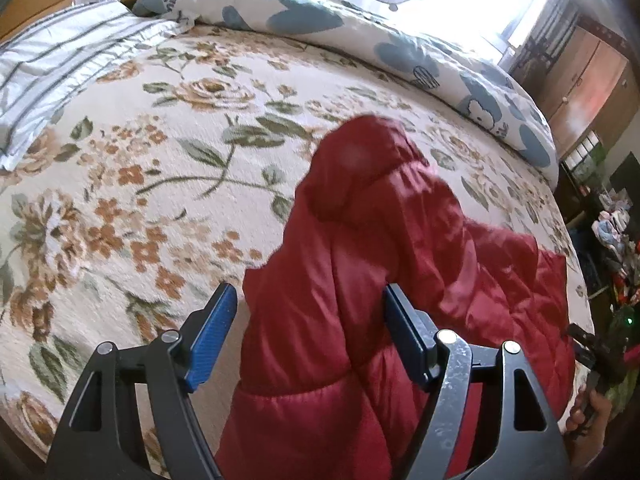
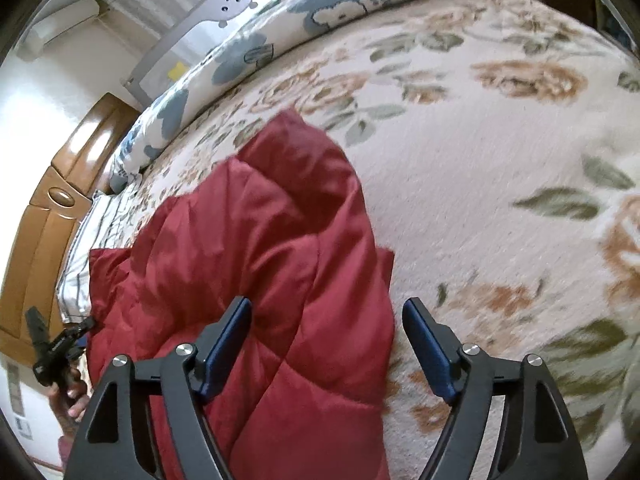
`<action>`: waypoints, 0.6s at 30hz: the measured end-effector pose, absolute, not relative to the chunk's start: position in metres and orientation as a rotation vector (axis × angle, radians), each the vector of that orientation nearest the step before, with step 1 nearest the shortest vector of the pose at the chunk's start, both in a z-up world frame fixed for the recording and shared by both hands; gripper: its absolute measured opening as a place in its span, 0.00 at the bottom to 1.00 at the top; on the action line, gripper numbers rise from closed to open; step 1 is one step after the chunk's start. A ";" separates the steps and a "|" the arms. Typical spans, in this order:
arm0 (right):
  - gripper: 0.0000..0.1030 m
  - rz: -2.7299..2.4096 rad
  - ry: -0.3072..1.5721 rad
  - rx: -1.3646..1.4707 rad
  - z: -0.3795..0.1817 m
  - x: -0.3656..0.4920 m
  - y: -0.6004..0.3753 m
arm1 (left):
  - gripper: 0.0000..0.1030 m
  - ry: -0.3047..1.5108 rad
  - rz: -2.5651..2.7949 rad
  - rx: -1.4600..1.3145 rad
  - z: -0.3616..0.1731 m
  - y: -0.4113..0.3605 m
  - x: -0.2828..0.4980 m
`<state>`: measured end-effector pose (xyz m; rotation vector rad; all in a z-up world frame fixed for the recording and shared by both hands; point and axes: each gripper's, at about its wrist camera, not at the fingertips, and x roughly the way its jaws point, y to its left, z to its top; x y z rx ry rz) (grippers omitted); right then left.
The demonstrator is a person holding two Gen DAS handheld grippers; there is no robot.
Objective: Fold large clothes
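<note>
From the left wrist, the red jacket [image 1: 380, 280] lies bunched on the floral blanket [image 1: 140, 160], its hood end pointing up the bed toward the blue quilt [image 1: 440, 64] and striped pillow [image 1: 52, 68]. The left gripper [image 1: 310, 316] is spread wide, clamping nothing, the jacket rising between its fingers. From the right wrist, the right gripper [image 2: 326, 328] is likewise released above the jacket's [image 2: 260, 260] edge, one finger [image 2: 428, 344] over bare blanket [image 2: 500, 220].
</note>
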<state>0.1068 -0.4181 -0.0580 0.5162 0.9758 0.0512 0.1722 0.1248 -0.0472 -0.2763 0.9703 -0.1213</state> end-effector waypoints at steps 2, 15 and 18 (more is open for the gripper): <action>0.80 0.050 0.966 0.499 -0.053 0.111 -0.417 | 0.75 0.959 -0.120 -0.288 -0.043 0.123 0.178; 0.81 0.068 0.981 0.495 -0.044 0.195 -0.411 | 0.73 1.002 -0.085 -0.164 -0.043 0.084 0.233; 0.63 0.061 1.000 0.496 -0.049 0.210 -0.412 | 0.42 1.017 -0.091 -0.140 -0.047 0.078 0.238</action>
